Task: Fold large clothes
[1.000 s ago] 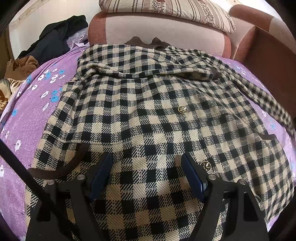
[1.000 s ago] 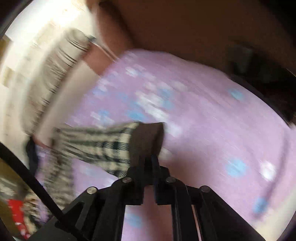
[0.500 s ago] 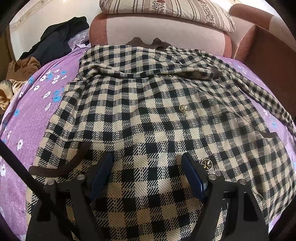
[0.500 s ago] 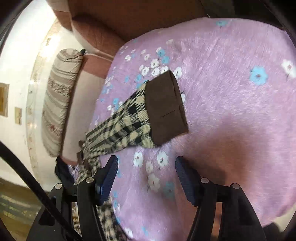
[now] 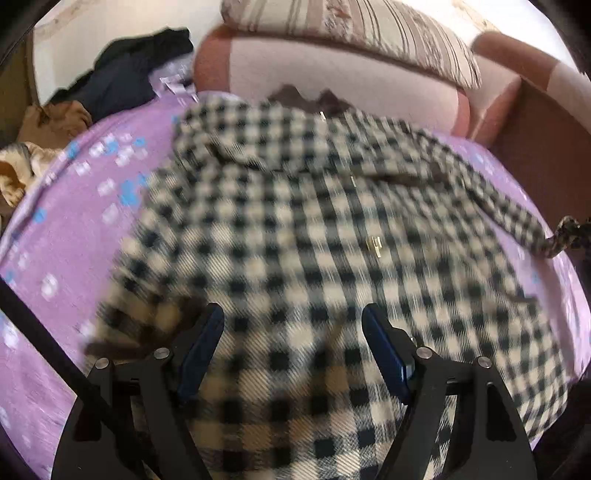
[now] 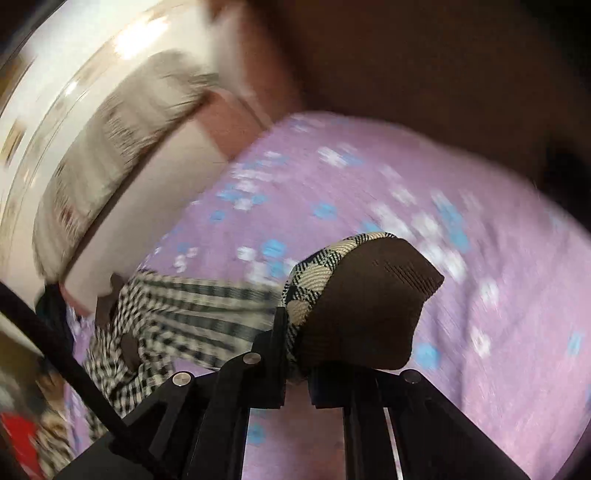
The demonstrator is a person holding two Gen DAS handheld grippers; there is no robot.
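Right wrist: claw [image 6: 295,354] closing on sleeve [image 6: 207,302], apparently stretching leftward.

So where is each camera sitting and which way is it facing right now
Left wrist: on the left gripper, angled down over the checked coat spread on the purple bedspread, toward the pillow; its fingers stand apart, empty.
Right wrist: on the right gripper, angled down across the bedspread; its jaws are closing on the brown cuff.
Shared: the coat, bedspread, pillow; no hand shows.
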